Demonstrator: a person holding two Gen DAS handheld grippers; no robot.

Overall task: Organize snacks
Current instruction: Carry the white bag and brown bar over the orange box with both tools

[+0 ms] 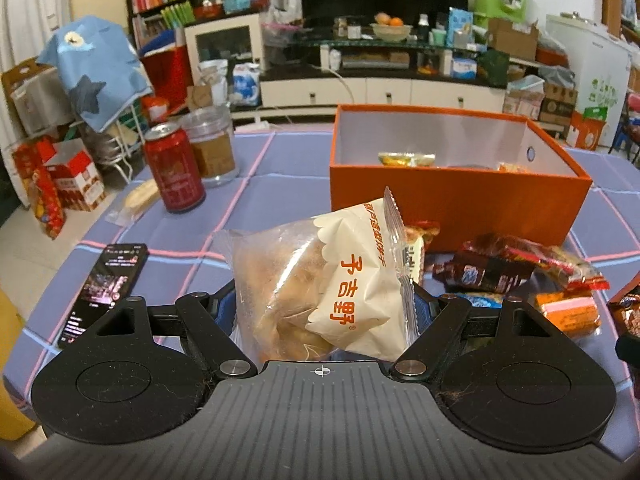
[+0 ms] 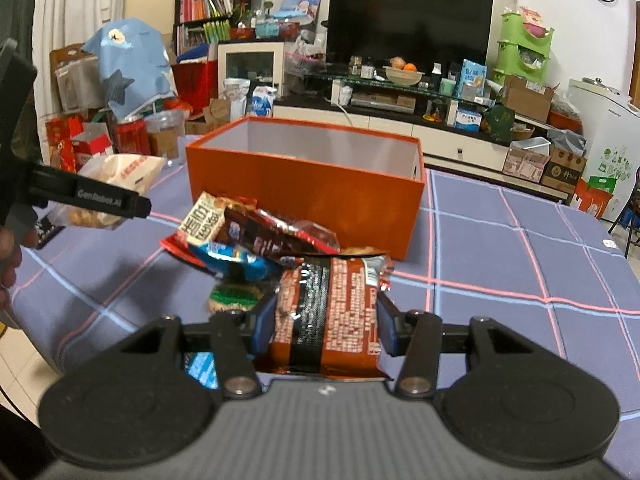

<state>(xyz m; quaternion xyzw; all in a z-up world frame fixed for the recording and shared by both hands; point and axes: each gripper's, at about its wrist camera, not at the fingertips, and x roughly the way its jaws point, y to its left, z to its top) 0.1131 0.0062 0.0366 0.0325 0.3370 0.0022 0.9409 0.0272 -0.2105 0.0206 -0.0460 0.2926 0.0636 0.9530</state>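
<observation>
My left gripper is shut on a clear-and-cream biscuit packet, held above the table in front of the orange box. The box is open and holds a few snacks. My right gripper is shut on an orange-brown snack packet, just in front of a pile of snack packets beside the orange box. The left gripper with its biscuit packet shows at the left of the right wrist view. More loose packets lie right of the left gripper.
A red can and a clear jar stand at the table's far left. A phone lies on the blue checked tablecloth. A wrapped bun lies near the can. Cluttered furniture stands beyond the table.
</observation>
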